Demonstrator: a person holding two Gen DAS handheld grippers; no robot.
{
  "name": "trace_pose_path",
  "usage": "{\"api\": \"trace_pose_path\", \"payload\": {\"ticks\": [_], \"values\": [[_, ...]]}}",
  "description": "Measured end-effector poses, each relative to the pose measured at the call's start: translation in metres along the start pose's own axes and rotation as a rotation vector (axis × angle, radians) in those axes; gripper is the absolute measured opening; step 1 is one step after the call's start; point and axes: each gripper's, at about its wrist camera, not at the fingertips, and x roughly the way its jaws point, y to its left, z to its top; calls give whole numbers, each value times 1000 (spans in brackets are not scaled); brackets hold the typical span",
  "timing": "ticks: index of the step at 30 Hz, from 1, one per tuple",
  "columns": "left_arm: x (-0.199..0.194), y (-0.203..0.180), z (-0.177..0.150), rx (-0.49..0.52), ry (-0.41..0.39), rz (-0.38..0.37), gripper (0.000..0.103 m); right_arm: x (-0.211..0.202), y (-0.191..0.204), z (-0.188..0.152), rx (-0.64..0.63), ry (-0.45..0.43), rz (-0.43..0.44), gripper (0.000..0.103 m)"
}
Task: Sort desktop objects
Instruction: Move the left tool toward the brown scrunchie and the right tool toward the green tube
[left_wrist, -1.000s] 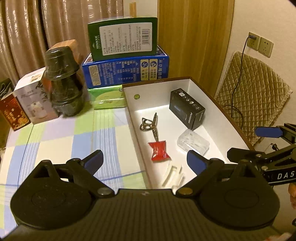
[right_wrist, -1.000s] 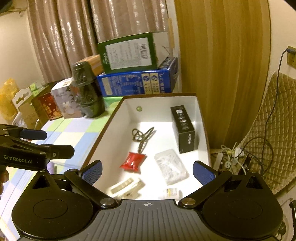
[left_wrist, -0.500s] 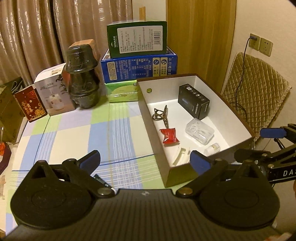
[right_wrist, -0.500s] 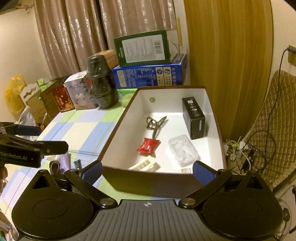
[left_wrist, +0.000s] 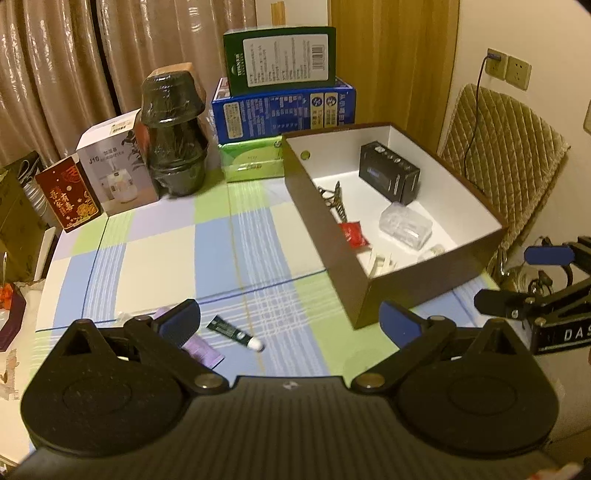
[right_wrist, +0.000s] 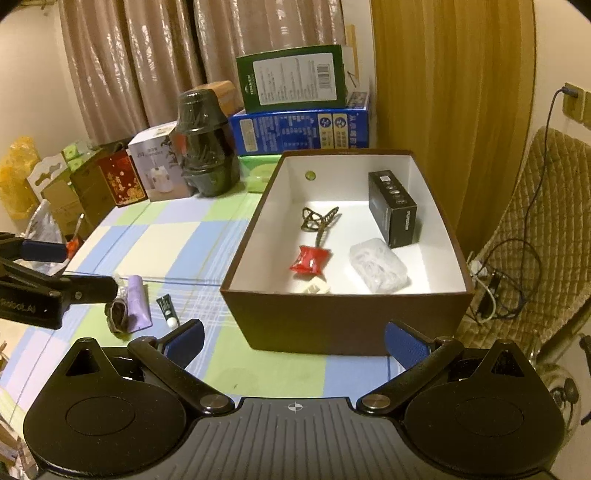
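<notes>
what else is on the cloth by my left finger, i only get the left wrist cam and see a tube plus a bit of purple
Observer: The right wrist view shows a third item, a dark lumpy object, right beside the purple packet, on the side away from the tube.
Operator: ok and the box wall hides that metal thing, what is it
Observer: A hair claw, lying whole on the floor of the box, one end next to the red packet.
Operator: right hand-held gripper carrying anything
Observer: No. The right hand-held gripper is open and empty, just short of the box's near wall.
</notes>
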Motion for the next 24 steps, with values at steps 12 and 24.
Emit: {"api": "trace_pose_path", "payload": {"ticks": [12, 24], "values": [[-14, 44, -31, 8, 38, 19, 102, 7, 46, -12, 35, 48, 30, 101], [-19, 98, -57, -29, 82, 33, 102, 38, 105, -23, 0, 131, 72, 101]]}}
